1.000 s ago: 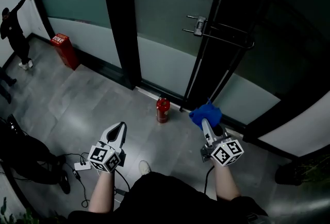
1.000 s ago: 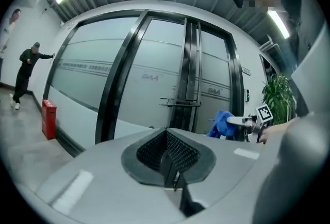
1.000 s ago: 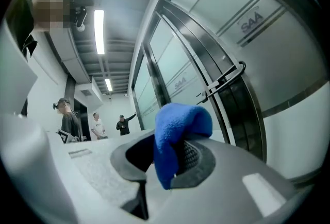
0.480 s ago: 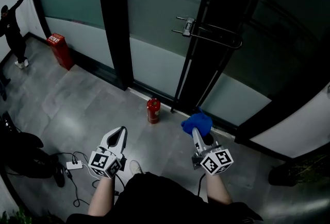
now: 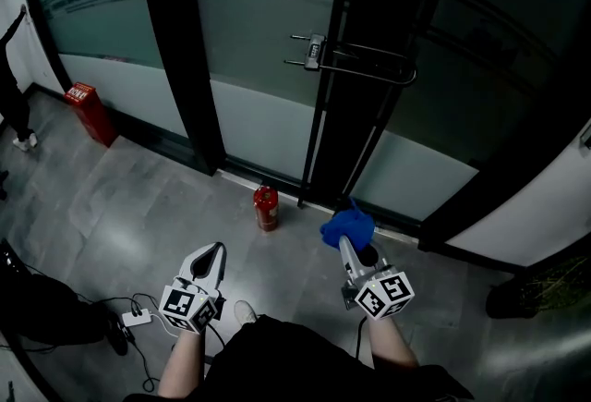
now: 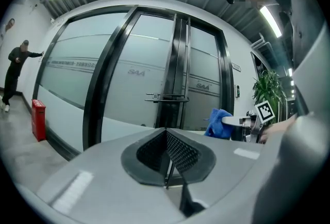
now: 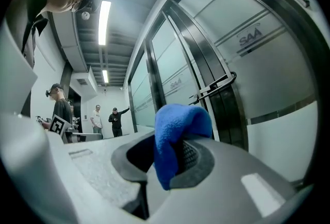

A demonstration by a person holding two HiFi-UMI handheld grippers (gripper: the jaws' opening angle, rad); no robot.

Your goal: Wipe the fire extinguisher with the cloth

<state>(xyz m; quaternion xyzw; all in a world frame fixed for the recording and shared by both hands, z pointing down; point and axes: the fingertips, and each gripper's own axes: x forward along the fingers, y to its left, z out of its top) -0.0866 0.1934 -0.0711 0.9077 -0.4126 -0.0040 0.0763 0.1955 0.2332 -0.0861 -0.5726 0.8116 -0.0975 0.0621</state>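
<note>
A small red fire extinguisher (image 5: 266, 208) stands upright on the grey floor at the foot of the black door frame. My right gripper (image 5: 345, 237) is shut on a blue cloth (image 5: 347, 228), held to the right of the extinguisher and apart from it. The cloth (image 7: 177, 131) bulges out between the right jaws. My left gripper (image 5: 211, 254) hovers nearer me, left of and below the extinguisher; its jaws (image 6: 166, 152) meet with nothing between them. In the left gripper view the cloth (image 6: 218, 122) shows at the right.
Glass doors with a locked handle (image 5: 316, 49) fill the far side. A red box (image 5: 89, 111) stands against the glass at left. Cables and an adapter (image 5: 138, 318) lie on the floor by my left foot. People (image 7: 116, 120) stand down the corridor. A plant (image 6: 268, 89) is at right.
The view has moved closer to the doors; the extinguisher now shows further left. Both grippers keep about the same pose, the cloth still in the right one.
</note>
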